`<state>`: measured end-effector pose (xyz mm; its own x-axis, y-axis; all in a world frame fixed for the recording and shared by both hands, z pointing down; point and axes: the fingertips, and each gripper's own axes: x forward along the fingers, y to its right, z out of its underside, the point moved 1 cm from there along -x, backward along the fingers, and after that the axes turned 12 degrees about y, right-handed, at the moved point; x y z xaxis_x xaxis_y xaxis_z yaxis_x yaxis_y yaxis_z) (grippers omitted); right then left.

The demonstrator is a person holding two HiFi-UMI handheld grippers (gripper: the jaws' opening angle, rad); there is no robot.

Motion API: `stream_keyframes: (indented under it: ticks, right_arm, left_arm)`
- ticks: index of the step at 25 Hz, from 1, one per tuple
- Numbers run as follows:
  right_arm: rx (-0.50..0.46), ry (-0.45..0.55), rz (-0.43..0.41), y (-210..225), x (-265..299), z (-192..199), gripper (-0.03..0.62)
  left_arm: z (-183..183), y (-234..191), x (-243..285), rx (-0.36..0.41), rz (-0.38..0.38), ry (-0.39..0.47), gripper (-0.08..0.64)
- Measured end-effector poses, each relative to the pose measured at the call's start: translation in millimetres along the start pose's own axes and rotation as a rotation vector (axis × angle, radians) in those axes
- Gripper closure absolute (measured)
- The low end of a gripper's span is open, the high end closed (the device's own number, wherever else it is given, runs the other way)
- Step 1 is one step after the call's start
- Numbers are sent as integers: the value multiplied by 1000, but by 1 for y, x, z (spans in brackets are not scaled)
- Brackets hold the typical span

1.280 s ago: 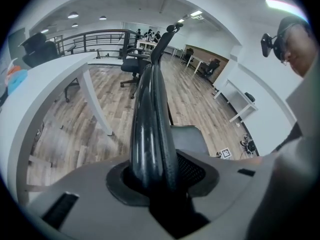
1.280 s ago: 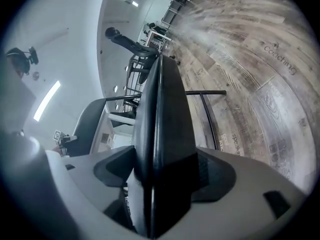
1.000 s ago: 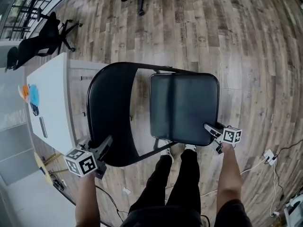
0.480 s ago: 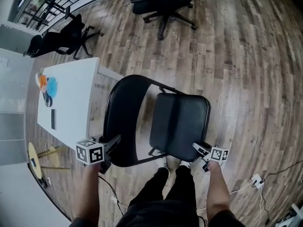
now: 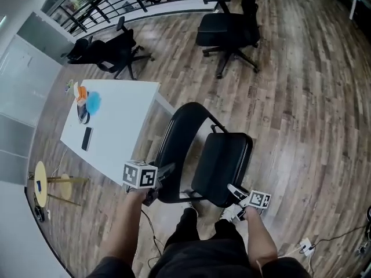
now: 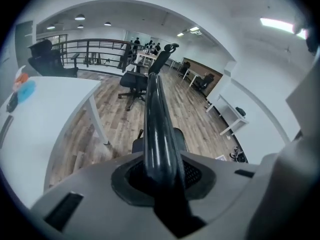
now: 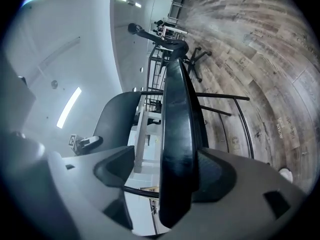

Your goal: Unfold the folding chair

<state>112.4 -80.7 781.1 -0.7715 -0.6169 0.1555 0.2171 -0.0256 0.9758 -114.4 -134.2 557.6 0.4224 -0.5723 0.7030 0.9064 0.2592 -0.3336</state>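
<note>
Black tubing of the folding chair (image 5: 200, 155) is clamped between the jaws of the left gripper (image 5: 167, 172). The jaws are opening, yet the rim of the backrest (image 5: 173, 152) fills the space between them. The near edge of the seat (image 5: 223, 164) is taken between the jaws of the right gripper (image 5: 235, 191), which are held apart. One jaw is touched by the seat, and a gap is seen at the other.

From both grippers the chair is stretched away along its long axis. The rounded top of the backrest is pointed farthest from the left gripper. Backrest and seat are spread side by side, with the seat on the right gripper's side.

Just left of the left gripper, the edge of a white table (image 5: 116, 120) is met, and its corner is near the backrest. Right of the right gripper and beyond the chair, wooden floor (image 5: 301, 109) is spread wide. An office chair (image 5: 229, 30) is placed well beyond the chair's far end.
</note>
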Motion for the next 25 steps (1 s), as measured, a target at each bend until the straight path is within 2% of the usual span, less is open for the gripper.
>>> stream_keyframes:
  ticks: [3,6,11,19,25]
  right_arm:
    - [-5,-9,-8,-32,20,14,232]
    - [-53,-63,-58,-65,46,32,232]
    - [-75,-120,-92,-107,86,60,232]
    - [-88,-208,-121,-153,149,93,232]
    - [-88,-240,-111,-172,191,118,233]
  left_arm:
    - [-7,8,-13,8,-21,-2,465]
    - [-10,12,-22,8,-39,-6,458]
    - [-17,8,-41,38,-68,-5,457]
    - [-30,-9,-59,67,-105,-1,460]
    - [-35,-35,-73,80,-117,-1,468]
